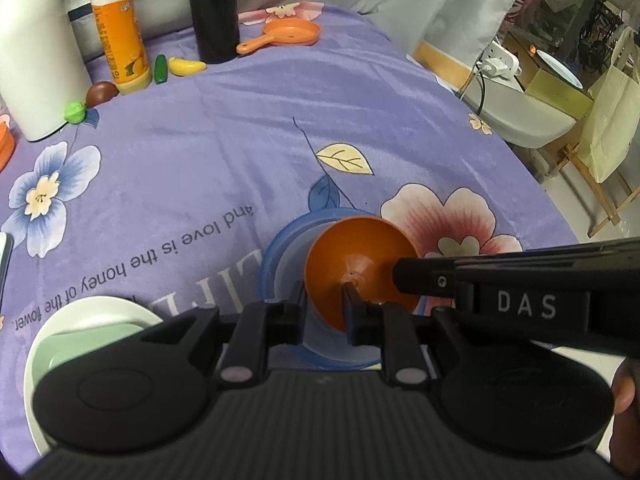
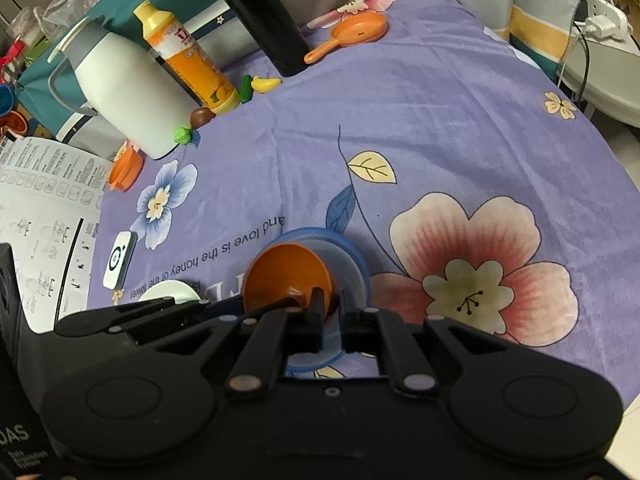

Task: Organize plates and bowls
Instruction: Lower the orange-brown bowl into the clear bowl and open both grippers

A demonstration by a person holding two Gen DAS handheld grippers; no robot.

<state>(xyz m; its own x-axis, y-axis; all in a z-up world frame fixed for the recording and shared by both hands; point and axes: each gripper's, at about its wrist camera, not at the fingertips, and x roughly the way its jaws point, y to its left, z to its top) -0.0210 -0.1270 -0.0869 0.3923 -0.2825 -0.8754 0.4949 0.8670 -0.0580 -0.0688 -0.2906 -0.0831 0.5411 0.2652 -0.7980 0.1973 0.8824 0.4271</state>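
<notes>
An orange bowl [image 1: 360, 256] hangs tilted just above a blue plate [image 1: 280, 256] that lies on the purple flowered cloth. My left gripper [image 1: 324, 304] is shut on the bowl's near rim, one finger inside and one outside. Coming in from the right, my right gripper [image 1: 396, 274] meets the bowl's right rim. In the right wrist view the right gripper [image 2: 331, 304] is shut on the orange bowl [image 2: 284, 276] at its edge, with the blue plate [image 2: 352, 256] behind. The left gripper [image 2: 298, 300] holds the bowl from the left. A white plate [image 1: 72, 320] with a pale green dish [image 1: 100, 344] lies at the lower left.
At the back stand a white jug [image 2: 128, 92], an orange bottle [image 2: 192, 60] and a black bottle [image 2: 264, 16], with small toy fruits and an orange toy pan [image 2: 356, 32]. A paper manual [image 2: 44, 208] and a small white device [image 2: 120, 260] lie left. The table edge drops off on the right.
</notes>
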